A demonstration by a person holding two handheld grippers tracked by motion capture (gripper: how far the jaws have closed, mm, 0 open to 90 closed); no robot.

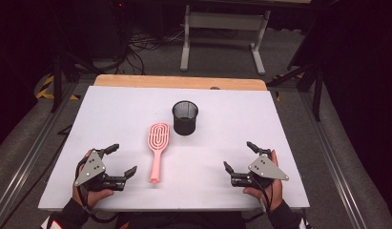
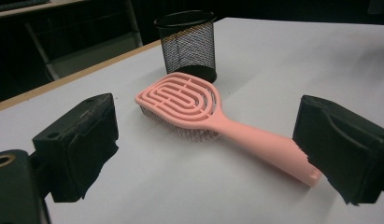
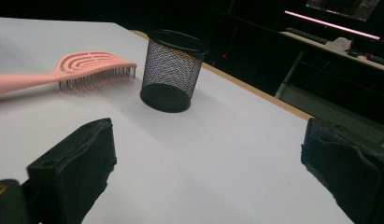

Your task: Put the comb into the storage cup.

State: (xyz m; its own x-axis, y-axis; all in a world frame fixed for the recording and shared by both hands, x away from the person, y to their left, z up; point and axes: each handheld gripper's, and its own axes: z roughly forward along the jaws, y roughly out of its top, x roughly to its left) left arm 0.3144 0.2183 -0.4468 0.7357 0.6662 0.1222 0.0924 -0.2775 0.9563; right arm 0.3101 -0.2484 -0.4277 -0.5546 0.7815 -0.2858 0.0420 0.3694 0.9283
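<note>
Your right gripper point(image 3: 203, 177) has its jaws spread wide, nothing between them, low over the white table point(image 3: 217, 154). Ahead of you the black mesh cup point(image 3: 171, 70) stands upright. Just left of it the pink hairbrush point(image 3: 82, 67) lies bristles down, handle running off the left edge.

Smooth pink plastic hairbrush point(image 1: 158, 149), black wire-mesh cup point(image 1: 185, 117), matt white tabletop point(image 1: 112, 114).

The high view looks forward and down over the whole white rectangular tabletop point(image 1: 112, 124). Both gripper views sit low, near the surface, and share the pink plastic hairbrush point(image 2: 199, 109) and, at 12 o'clock, the black wire-mesh cup point(image 3: 172, 70).
</note>
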